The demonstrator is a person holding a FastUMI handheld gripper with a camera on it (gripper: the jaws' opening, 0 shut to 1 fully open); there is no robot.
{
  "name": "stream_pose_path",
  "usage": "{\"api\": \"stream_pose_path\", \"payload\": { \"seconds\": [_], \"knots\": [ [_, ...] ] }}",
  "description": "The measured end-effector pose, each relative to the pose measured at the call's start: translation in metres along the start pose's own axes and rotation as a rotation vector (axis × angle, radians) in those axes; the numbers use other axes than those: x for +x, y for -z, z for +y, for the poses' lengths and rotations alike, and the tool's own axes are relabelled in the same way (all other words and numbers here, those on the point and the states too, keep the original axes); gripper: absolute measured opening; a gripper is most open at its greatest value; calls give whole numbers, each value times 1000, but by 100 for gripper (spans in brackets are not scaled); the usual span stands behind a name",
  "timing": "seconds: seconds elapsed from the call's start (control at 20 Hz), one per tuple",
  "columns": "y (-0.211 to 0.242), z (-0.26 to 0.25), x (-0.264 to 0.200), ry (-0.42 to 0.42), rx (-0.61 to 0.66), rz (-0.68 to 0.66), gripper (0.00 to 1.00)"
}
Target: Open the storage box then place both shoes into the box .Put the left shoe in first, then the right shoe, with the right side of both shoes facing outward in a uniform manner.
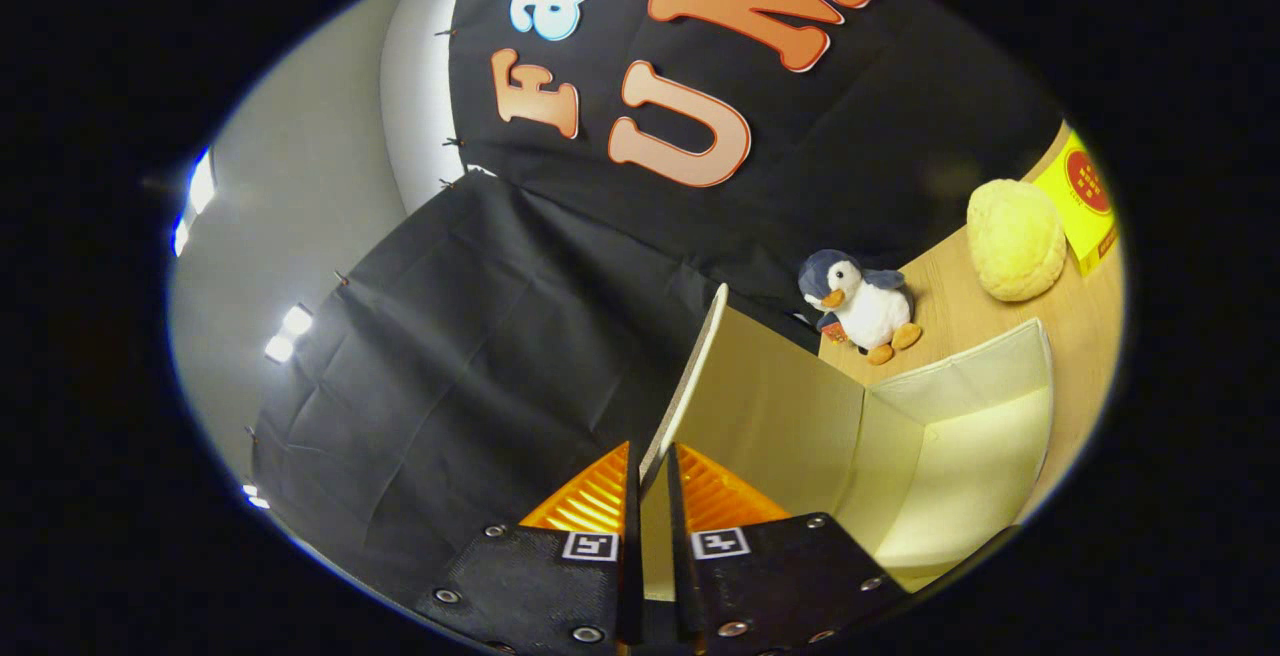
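Fingers first: my gripper (650, 481) has its two orange ribbed fingers (590, 501) drawn almost together, and the thin edge of the cream-coloured flat lid panel (690, 376) of the storage box runs up from between them. I judge both pads are pressing on that edge, with only the panel's thickness left as a gap. The lid stands swung up, tilted, and beyond it to the right lies the pale cream rectangular storage box (960, 476) with its bare inside open to me. No shoe lies in it yet.

Slip is what worries me most — the grip is on a narrow edge, close to the fingertips, so a small twist of my wrist could let the panel slide out and fall shut over the box. If I pull too hard instead, I think the whole light box could drag or tip along the light wooden tabletop (960, 311), since nothing appears to hold it down.

Further out, beyond the box, a small grey-and-white plush penguin with orange feet (860, 301) stands near the lid's far edge — a wide swing might knock it. Past that sit a round yellow bumpy bun-shaped toy (1015, 236) and a yellow flat carton with a red mark (1085, 196), well apart from my fingers.
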State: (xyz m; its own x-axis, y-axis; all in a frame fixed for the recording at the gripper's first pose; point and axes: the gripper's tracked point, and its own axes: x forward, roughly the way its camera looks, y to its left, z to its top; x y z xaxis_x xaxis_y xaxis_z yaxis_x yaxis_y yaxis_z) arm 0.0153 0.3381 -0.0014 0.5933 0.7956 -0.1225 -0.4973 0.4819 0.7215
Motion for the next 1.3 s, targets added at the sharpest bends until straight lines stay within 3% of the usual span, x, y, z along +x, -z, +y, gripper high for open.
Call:
{"api": "stream_pose_path", "payload": {
  "seconds": [0.05,0.2,0.25,0.3,0.45,0.7,0.95,1.1,1.3],
  "knots": [
    [13,1,8,25,-40,29,19],
    [49,8,23,31,-120,136,74],
    [57,7,24,51,-148,160,81],
    [61,2,25,72,-171,173,95],
    [67,-11,22,115,-194,182,98],
    [40,-41,-10,222,-230,105,98],
    [14,-85,-61,374,-301,21,98],
    [15,-105,-93,419,-287,21,98],
    [8,-152,-147,563,-298,-12,98]
  ]
}}
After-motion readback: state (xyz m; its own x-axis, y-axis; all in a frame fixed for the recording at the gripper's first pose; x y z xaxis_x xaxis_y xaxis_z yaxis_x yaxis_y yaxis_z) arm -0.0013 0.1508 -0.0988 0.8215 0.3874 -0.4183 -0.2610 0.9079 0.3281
